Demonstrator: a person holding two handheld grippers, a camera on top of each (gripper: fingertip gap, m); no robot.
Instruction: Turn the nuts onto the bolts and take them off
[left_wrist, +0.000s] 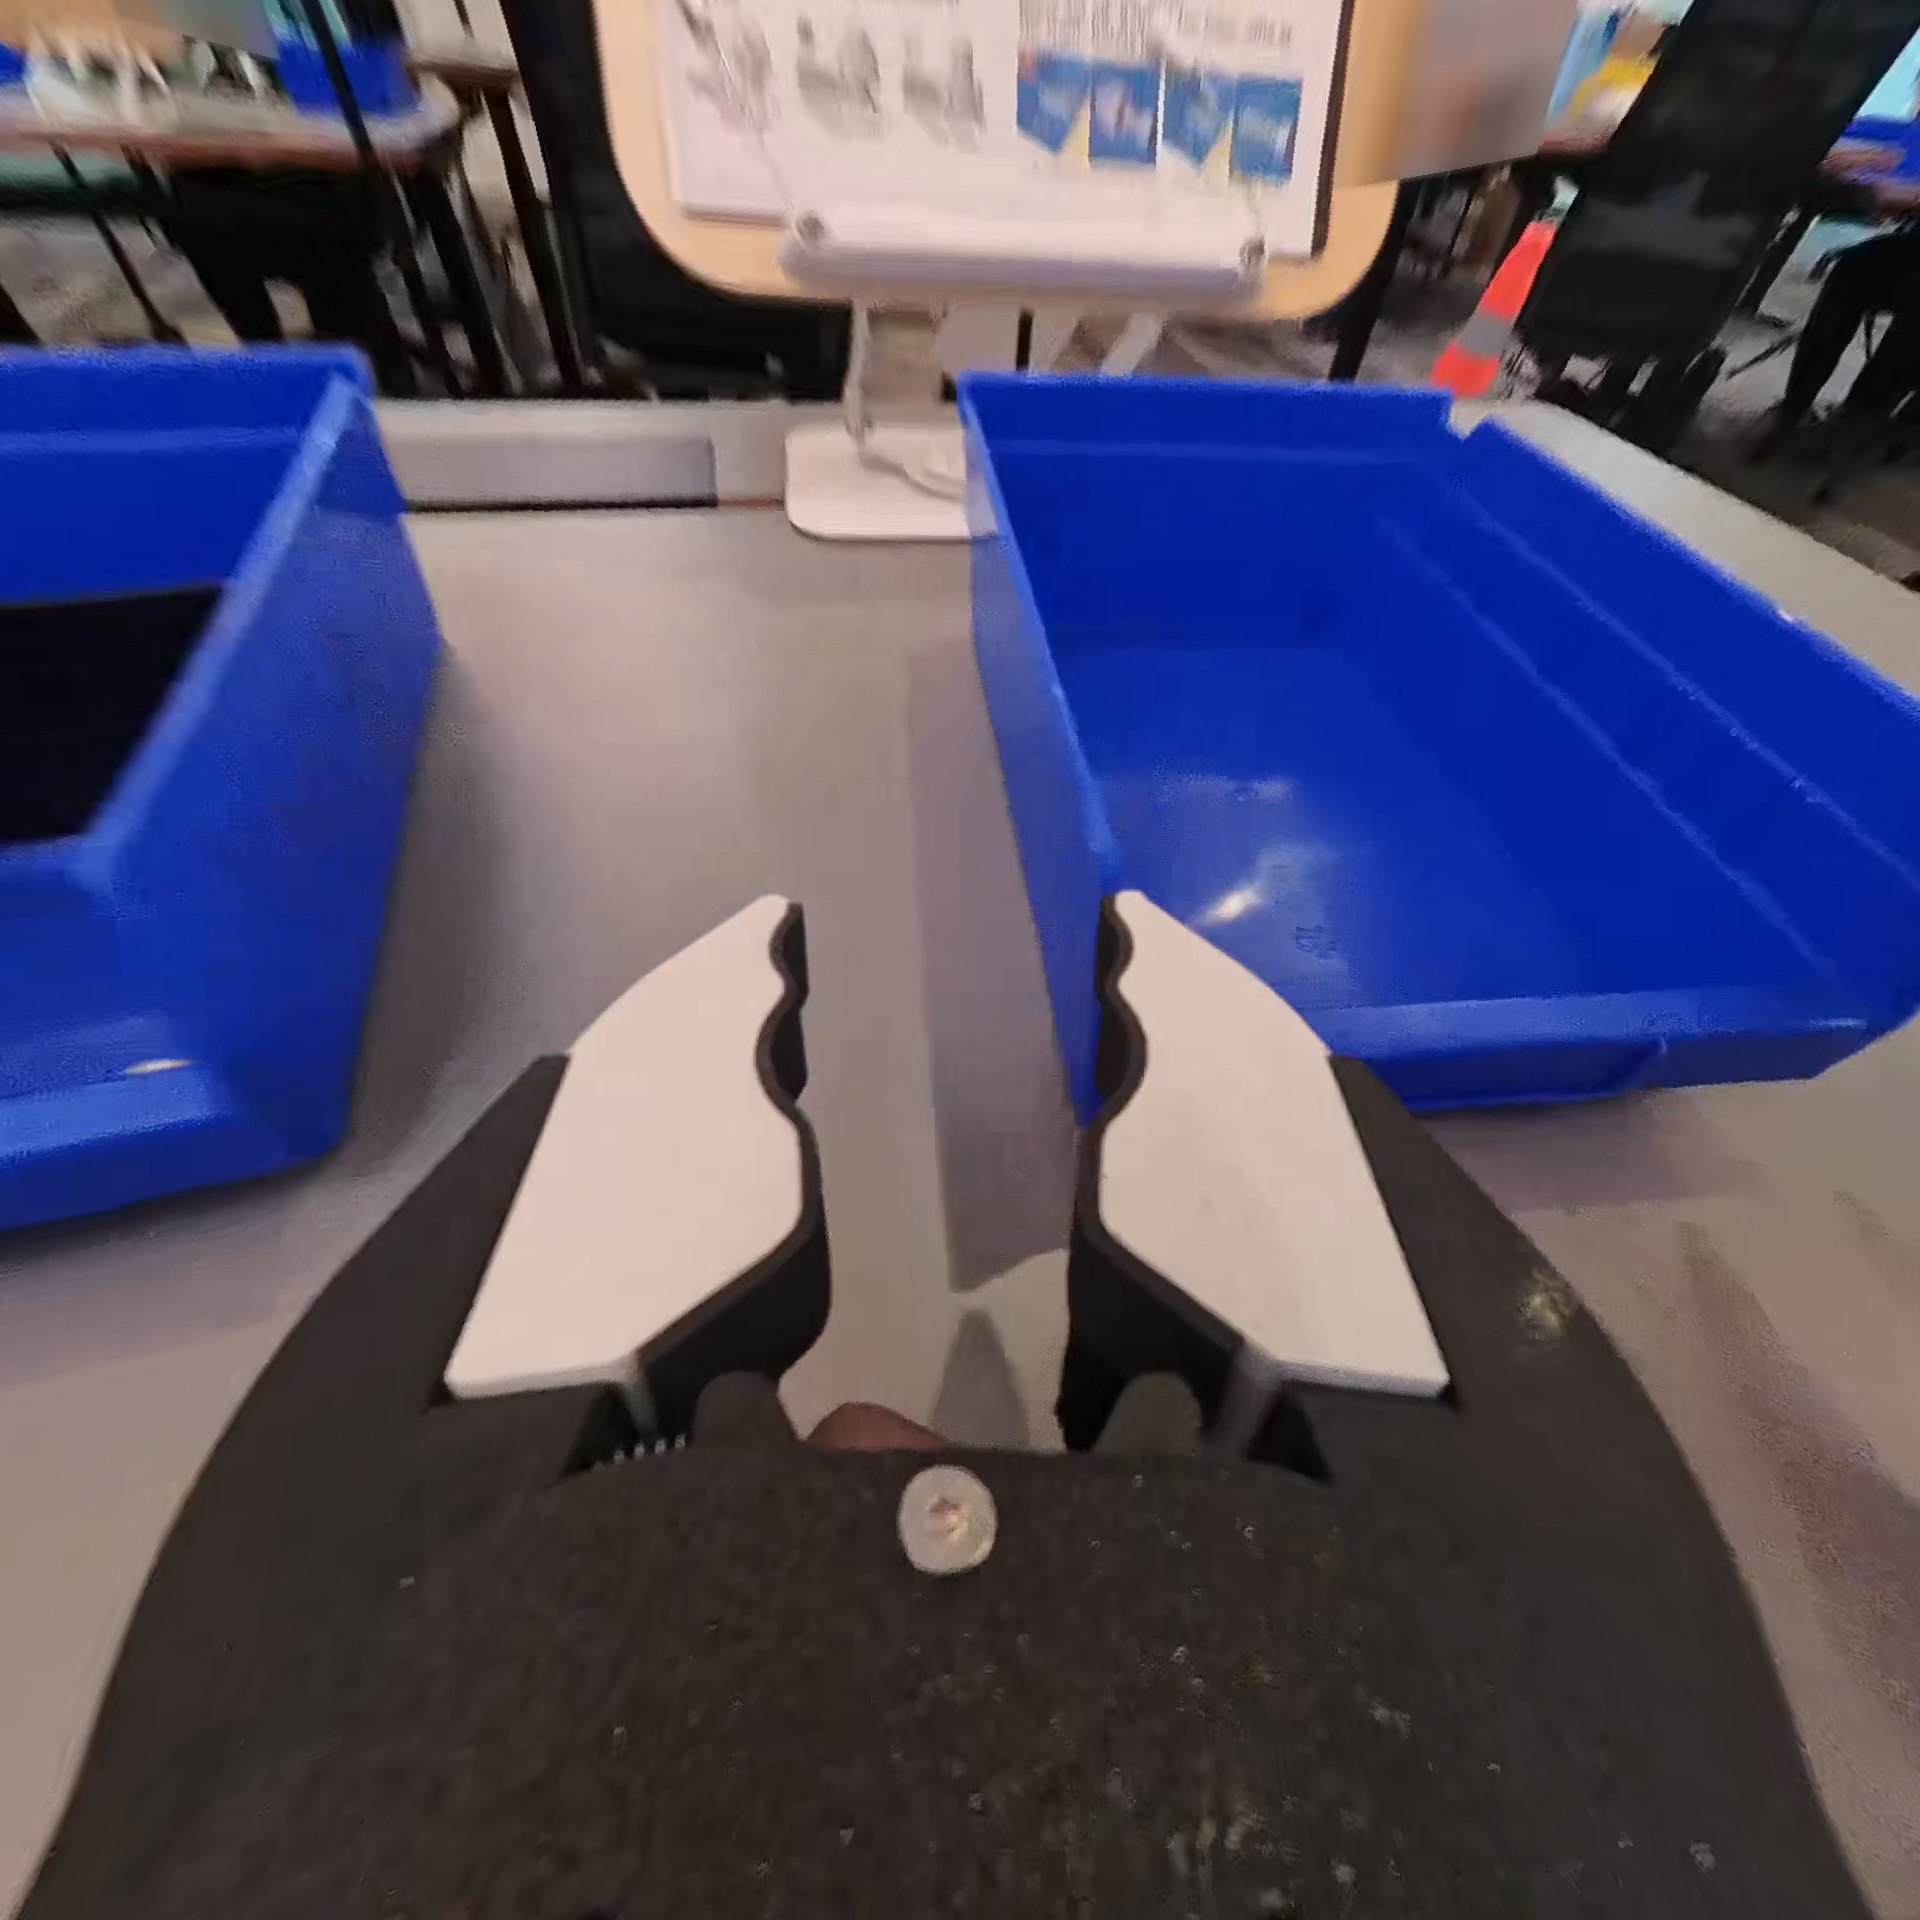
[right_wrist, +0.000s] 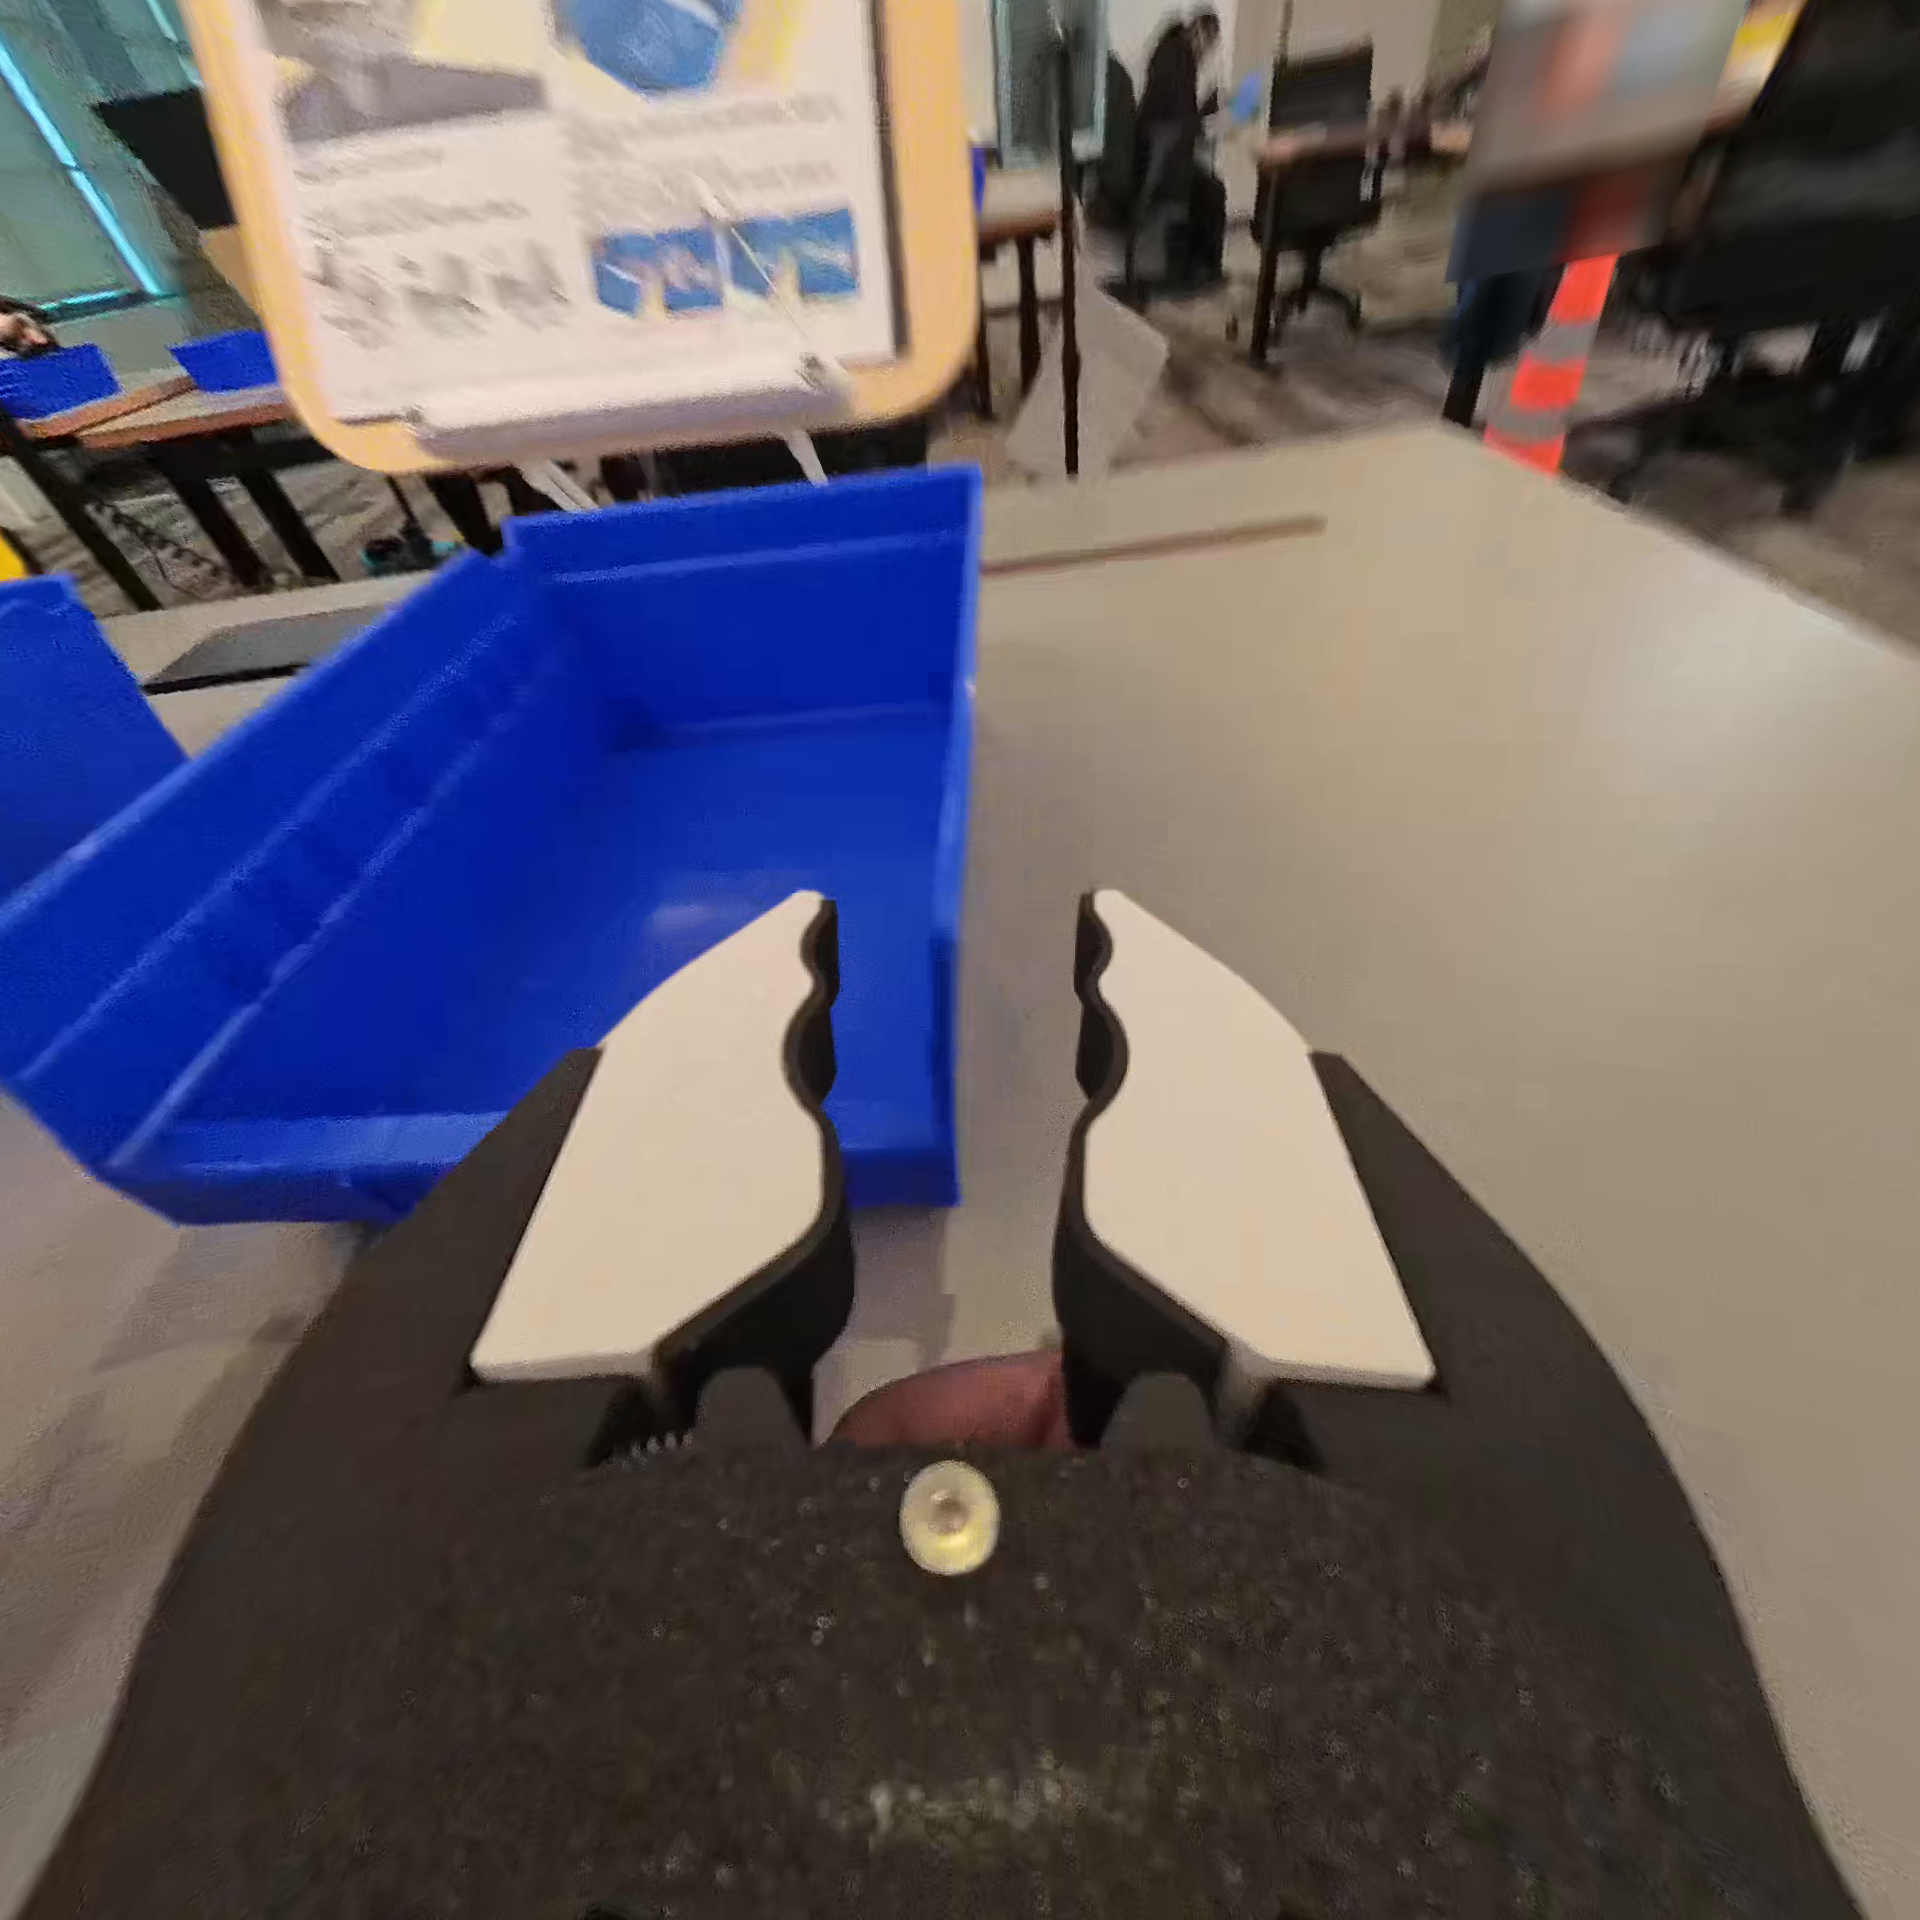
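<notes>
No nut or bolt shows in either view. My left gripper (left_wrist: 951, 914) is open and empty, held above the grey table (left_wrist: 686, 727) over the gap between two blue bins. The right blue bin (left_wrist: 1455, 790) looks empty inside; it also shows in the right wrist view (right_wrist: 520, 831). The left blue bin (left_wrist: 187, 790) shows only its side and a dark opening. My right gripper (right_wrist: 956, 909) is open and empty, above the near right corner of the empty bin. Both views are blurred.
A framed instruction sheet on a white stand (left_wrist: 987, 135) stands at the table's far edge, between the bins; it also shows in the right wrist view (right_wrist: 592, 208). Bare grey table (right_wrist: 1455, 831) spreads to the right. Desks, chairs and an orange cone (right_wrist: 1548, 364) lie beyond.
</notes>
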